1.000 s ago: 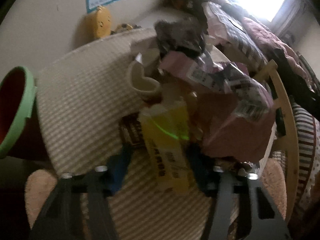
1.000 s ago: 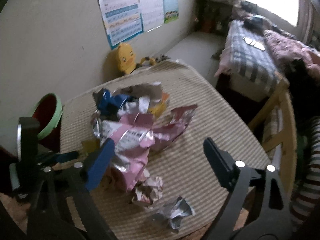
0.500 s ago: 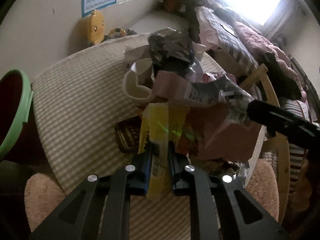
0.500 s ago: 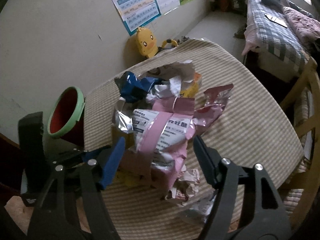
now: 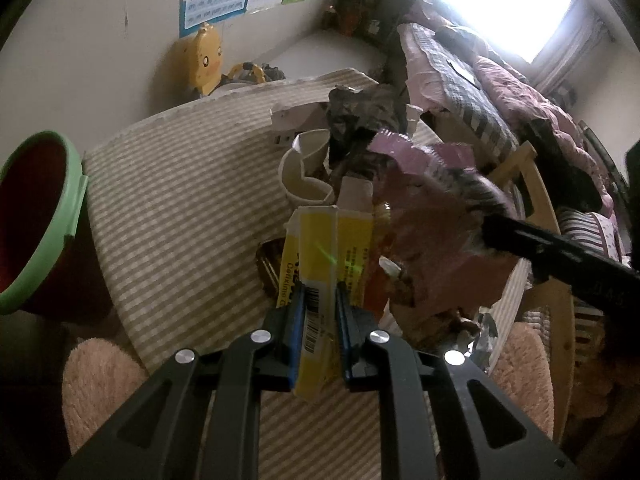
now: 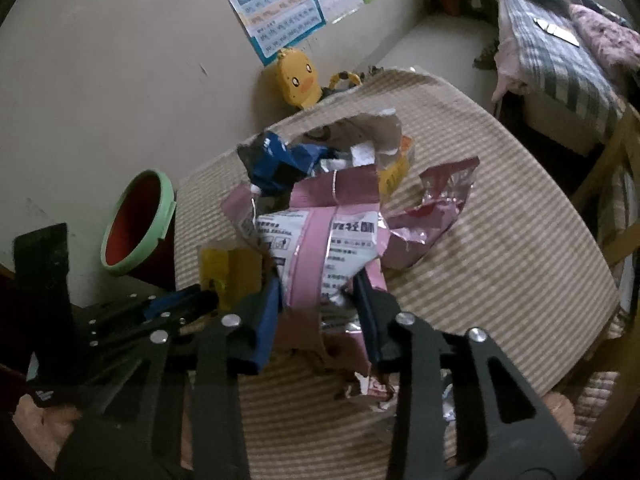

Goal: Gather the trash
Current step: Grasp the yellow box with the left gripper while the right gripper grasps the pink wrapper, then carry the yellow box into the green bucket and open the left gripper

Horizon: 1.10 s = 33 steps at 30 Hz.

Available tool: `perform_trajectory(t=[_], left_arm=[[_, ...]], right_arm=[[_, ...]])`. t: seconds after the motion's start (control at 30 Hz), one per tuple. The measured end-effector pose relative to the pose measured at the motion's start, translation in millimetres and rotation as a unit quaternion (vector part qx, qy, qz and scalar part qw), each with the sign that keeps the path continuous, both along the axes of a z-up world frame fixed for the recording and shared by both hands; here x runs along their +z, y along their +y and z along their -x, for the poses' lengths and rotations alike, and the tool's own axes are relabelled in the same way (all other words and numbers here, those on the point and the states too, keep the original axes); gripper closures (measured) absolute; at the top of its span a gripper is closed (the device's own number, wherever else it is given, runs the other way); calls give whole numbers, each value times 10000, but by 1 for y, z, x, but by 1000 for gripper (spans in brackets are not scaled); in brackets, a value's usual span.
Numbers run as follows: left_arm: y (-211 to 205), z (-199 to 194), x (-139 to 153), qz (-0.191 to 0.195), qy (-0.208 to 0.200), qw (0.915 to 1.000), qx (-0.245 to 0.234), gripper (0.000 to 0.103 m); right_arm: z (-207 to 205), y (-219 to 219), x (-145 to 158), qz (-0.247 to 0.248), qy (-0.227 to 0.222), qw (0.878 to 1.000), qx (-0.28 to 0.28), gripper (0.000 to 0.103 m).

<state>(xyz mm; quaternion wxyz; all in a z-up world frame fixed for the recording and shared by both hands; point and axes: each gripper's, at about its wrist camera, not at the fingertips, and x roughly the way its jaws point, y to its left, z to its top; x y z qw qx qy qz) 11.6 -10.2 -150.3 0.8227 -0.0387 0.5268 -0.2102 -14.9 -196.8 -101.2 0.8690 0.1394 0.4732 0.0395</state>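
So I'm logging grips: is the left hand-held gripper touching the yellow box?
Touching. In the left wrist view, both blue pads of the left hand-held gripper press against the sides of the yellow box, pinching it at its barcode end.

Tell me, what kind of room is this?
Probably a bedroom in a home. There is a bed with a checked blanket, a yellow duck toy by the wall, a learning poster, and a striped table covered in wrappers.
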Motion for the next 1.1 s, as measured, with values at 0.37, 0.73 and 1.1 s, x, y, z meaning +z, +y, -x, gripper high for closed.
perform_trajectory(t=[0.37,0.73,1.1], left_arm=[[64,-7,56,115,-809,9942,704,91],[231,-100,48,-1161,-953,9654,2132,91],[286,-142,-36,-1360,-151,9555,2612,90]], right_arm=[[10,21,77,237,-1003,9945,174,68],[-29,96,76,250,-971,9916,812,68],[-49,136,54,274,-593,9925,1032,68]])
